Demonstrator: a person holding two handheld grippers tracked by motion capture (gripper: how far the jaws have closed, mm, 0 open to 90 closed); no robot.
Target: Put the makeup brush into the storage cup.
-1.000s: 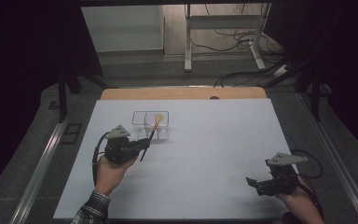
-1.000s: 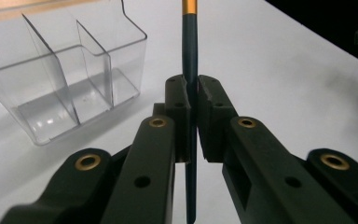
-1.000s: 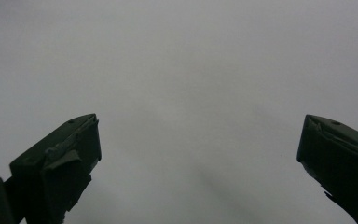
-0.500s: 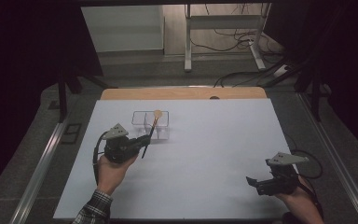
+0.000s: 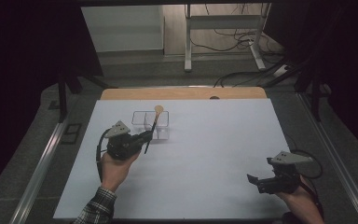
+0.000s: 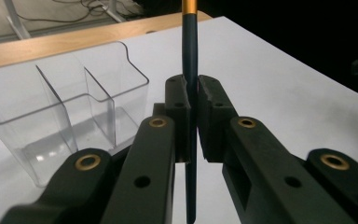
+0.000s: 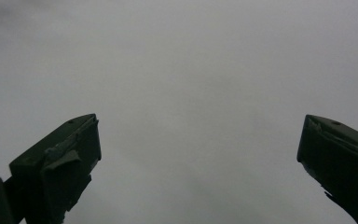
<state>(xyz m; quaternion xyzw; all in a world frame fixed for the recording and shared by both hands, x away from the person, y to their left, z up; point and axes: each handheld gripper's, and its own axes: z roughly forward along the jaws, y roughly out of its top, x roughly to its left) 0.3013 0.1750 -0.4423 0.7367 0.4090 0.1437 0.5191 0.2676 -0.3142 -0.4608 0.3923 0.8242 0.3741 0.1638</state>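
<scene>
item: left gripper [image 5: 145,136]. we found it over the left half of the desk [image 5: 205,154], clenched on a thin dark brush [image 5: 151,130]. in the left gripper view the gripper [image 6: 191,100] had both pads pressed flat against the brush [image 6: 189,56] handle, which ran upright between them and passed on below the pads. the handle turned from dark to orange near the top edge of that view.

item: brush. in the high view we saw it tilted, its pale rounded head up by the far rim of the organiser and its dark lower end just past the gripper. whether it touched the organiser we could not tell.

item: clear plastic organiser [image 5: 140,119]. it stood on the white desk just beyond the left gripper. in the left gripper view the organiser [image 6: 65,116] showed thin dividers and empty compartments, to the left of the jaws.

item: right gripper [image 5: 258,179]. we logged it near the front right corner of the desk, well apart from the brush and organiser. the right gripper view showed its jaws released, wide apart over bare white surface.
</scene>
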